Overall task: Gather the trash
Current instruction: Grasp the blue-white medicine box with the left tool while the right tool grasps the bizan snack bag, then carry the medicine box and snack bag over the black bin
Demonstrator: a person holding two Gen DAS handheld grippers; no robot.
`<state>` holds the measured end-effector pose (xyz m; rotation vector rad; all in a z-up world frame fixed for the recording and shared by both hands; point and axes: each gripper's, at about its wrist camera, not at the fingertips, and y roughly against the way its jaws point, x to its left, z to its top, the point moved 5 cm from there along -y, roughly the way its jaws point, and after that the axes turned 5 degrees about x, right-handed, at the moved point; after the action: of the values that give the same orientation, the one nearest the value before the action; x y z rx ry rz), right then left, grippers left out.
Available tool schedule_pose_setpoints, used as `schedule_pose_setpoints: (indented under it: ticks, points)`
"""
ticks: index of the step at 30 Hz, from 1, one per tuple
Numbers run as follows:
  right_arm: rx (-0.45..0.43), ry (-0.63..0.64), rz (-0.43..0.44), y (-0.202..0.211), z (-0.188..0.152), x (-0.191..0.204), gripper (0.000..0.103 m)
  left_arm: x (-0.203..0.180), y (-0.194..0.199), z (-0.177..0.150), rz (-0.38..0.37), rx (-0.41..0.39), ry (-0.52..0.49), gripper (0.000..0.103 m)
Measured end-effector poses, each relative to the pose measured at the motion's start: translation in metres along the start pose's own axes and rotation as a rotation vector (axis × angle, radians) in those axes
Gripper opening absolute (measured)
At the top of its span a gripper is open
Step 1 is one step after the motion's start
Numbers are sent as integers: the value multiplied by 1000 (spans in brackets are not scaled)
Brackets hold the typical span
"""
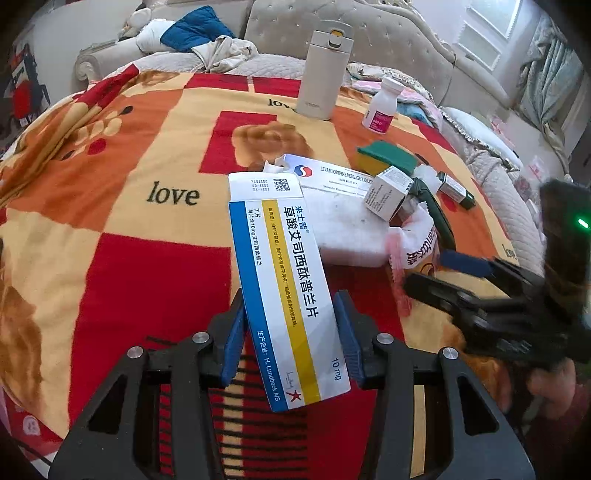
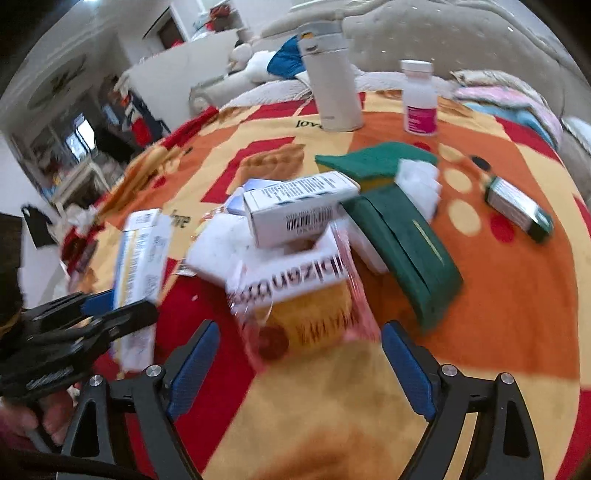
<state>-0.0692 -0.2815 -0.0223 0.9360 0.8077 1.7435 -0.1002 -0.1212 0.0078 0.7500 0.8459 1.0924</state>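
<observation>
My left gripper (image 1: 291,336) is shut on a long white, blue and yellow medicine box (image 1: 284,280), held above the blanket; the box also shows in the right wrist view (image 2: 142,254). My right gripper (image 2: 299,354) is open, its jaws wide apart either side of a crumpled clear snack wrapper (image 2: 306,306) with red print. The right gripper also shows at the right of the left wrist view (image 1: 443,273). Behind the wrapper lies a pile: a small white carton (image 2: 291,210), a white foam block (image 1: 347,229), a flat white box (image 1: 332,177) and a green pouch (image 2: 402,240).
A red, orange and cream "love" blanket (image 1: 147,221) covers the table. A beige flask (image 1: 323,74), a white pill bottle with pink label (image 1: 382,105), a green-yellow sponge (image 1: 386,157) and a small dark box (image 2: 517,205) stand further back. A sofa (image 1: 369,33) lies behind.
</observation>
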Motion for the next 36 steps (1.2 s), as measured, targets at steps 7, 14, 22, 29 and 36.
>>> schedule_pose_setpoints:
  ticks: [7,14,22,29,36]
  points:
    - [-23,-8,19,-6,2,-2,71,-6,-6,-2,-25,10,6,44]
    - [-57,29,-17,27,-18,9,61,-27,0,0,-52,-10,-14,44]
    - [-96,-14,-88,62,-42,-10,61,-66,2,-4,-60,-24,-93,44]
    - [-122,-77,-134,88,-60,-39,61,-97,0,-7,-66,-22,-144,44]
    - [-147,-147,-164,108,-76,-67,61,-130,-3,-10,-79,-19,-199,44]
